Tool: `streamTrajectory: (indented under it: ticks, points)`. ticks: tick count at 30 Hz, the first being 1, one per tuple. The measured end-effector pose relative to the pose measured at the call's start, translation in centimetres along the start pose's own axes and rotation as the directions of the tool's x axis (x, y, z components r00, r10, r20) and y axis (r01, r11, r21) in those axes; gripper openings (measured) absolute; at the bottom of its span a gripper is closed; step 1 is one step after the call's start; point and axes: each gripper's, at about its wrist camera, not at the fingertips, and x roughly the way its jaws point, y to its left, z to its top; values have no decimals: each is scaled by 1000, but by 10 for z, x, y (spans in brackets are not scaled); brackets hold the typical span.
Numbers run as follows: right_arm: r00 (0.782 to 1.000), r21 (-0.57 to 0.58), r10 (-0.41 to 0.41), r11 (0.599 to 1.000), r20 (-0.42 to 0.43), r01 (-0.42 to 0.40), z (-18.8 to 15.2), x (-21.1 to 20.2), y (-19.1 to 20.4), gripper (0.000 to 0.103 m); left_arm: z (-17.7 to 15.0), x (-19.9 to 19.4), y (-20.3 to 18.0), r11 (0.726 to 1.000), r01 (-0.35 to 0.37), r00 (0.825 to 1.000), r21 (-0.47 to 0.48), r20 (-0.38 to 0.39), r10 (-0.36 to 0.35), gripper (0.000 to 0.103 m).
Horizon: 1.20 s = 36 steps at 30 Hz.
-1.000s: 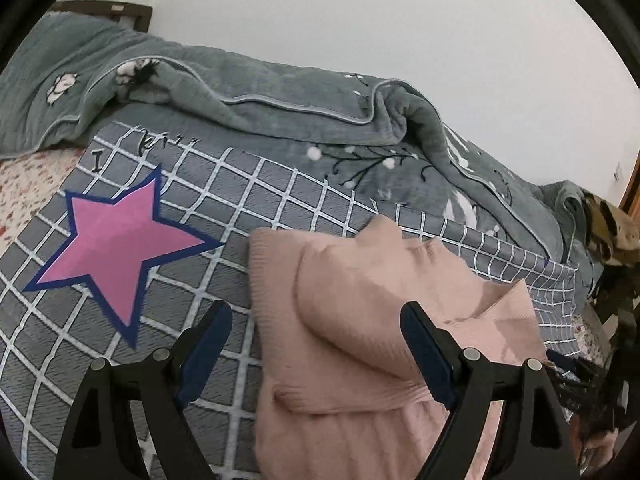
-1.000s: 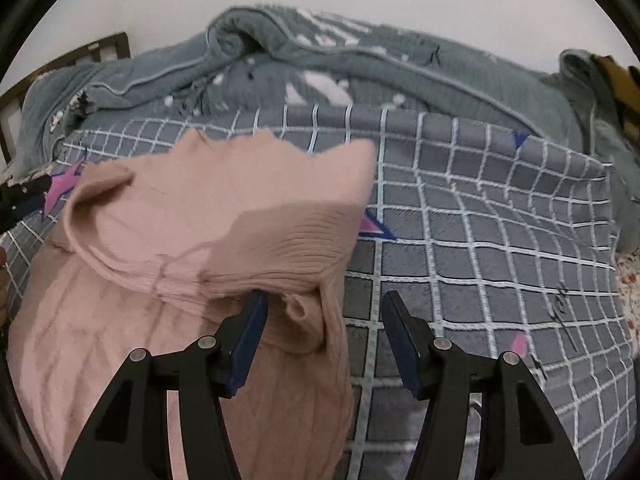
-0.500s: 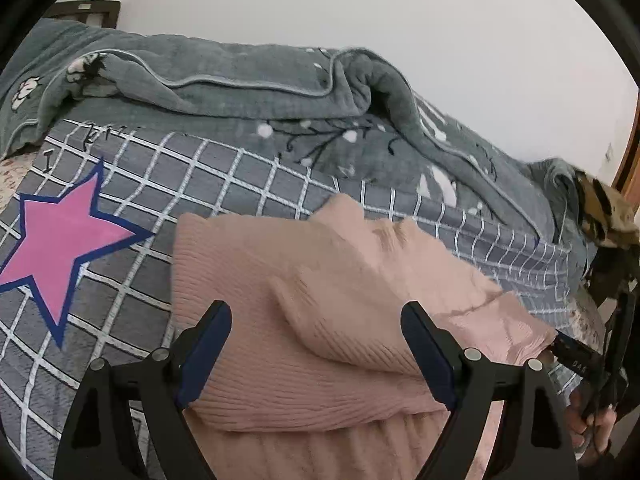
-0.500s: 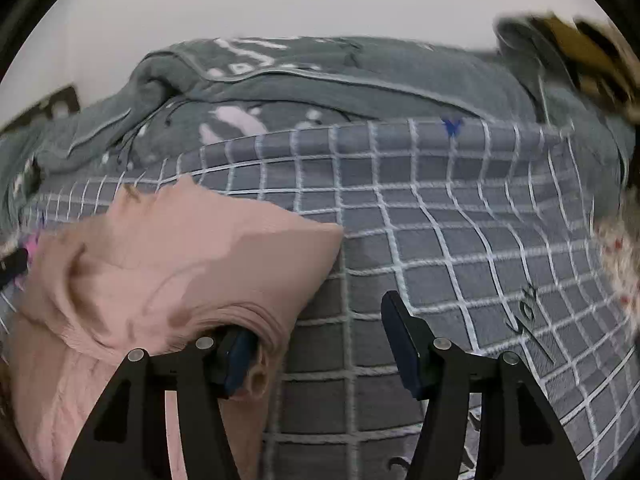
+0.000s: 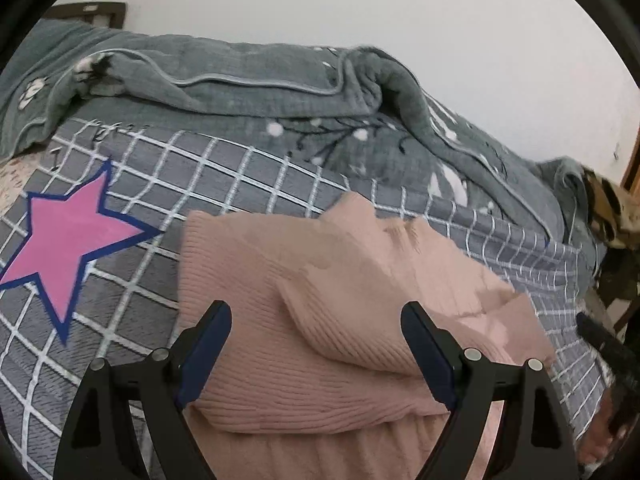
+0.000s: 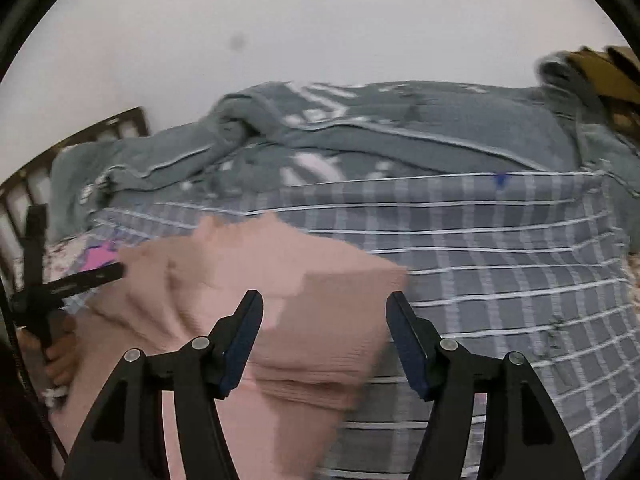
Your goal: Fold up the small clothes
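Note:
A pink ribbed sweater [image 5: 320,264] lies on the grey checked blanket [image 5: 240,176], its sleeves folded in over the body. My left gripper [image 5: 316,312] hovers open over the sweater's left part, with only knit below it. My right gripper [image 6: 324,300] hangs above the right edge of the sweater [image 6: 320,280]. Its jaws are opening and its pads touch no fabric. In the right wrist view the left gripper [image 6: 68,284] and the hand [image 6: 60,356] holding it show at the left edge. The picture there is blurred.
A pink star [image 5: 68,232] is printed on the blanket left of the sweater. A rumpled grey quilt [image 5: 260,96] is piled along the far side against the white wall. Bare checked blanket [image 6: 500,260] stretches to the right. A dark bed frame [image 6: 24,196] stands at far left.
My right gripper has come up off the folded sleeve edge, which now lies flat on the sweater. My left gripper has shifted right, from the sweater's left edge to over the garment.

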Motion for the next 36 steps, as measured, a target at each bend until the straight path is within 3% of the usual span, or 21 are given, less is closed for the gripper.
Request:
streamTrajectory:
  ticks: [6,12,13,14,16,17,19,24,26,30,34,36]
  points:
    - [982,-111,128,983,-136,-144,17,46,86,63,5,-17,31,998,-38,998,-53,42,41,86]
    - [942,-60,190,975,-278,-214,18,106,123,63,10,-32,70,988,-24,998,-153,55,33,86]
    - [937,-52,195,974,-291,-219,18,113,127,56,11,-34,75,986,-21,998,-163,58,31,86]
    - [934,-53,200,973,-295,-225,19,115,130,33,11,-36,79,985,-25,997,-168,62,35,86]
    - [937,-90,211,966,-280,-244,23,112,143,8,12,-39,83,985,-37,997,-169,66,48,86]
    - [950,-119,211,963,-231,-243,26,103,152,8,13,-40,86,984,-40,996,-171,67,52,86]
    - [951,-157,239,950,-195,-270,29,93,169,9,14,-42,90,983,-37,996,-181,69,50,86]
    - [897,-297,315,864,-310,-406,0,84,221,16,15,-47,96,981,-20,997,-191,75,35,86]
    - [891,-332,297,849,-344,-411,-13,81,230,17,13,-47,94,984,0,998,-177,58,11,86]
    - [899,-268,315,877,-304,-398,-15,61,202,18,7,-42,81,990,63,998,-127,-3,-64,86]
    - [951,-186,261,939,-163,-290,-8,31,144,38,-2,-37,61,990,130,990,-49,-46,-132,86]
    - [965,-151,232,957,-123,-249,-8,21,117,39,-6,-34,49,991,136,989,-1,-67,-136,83]
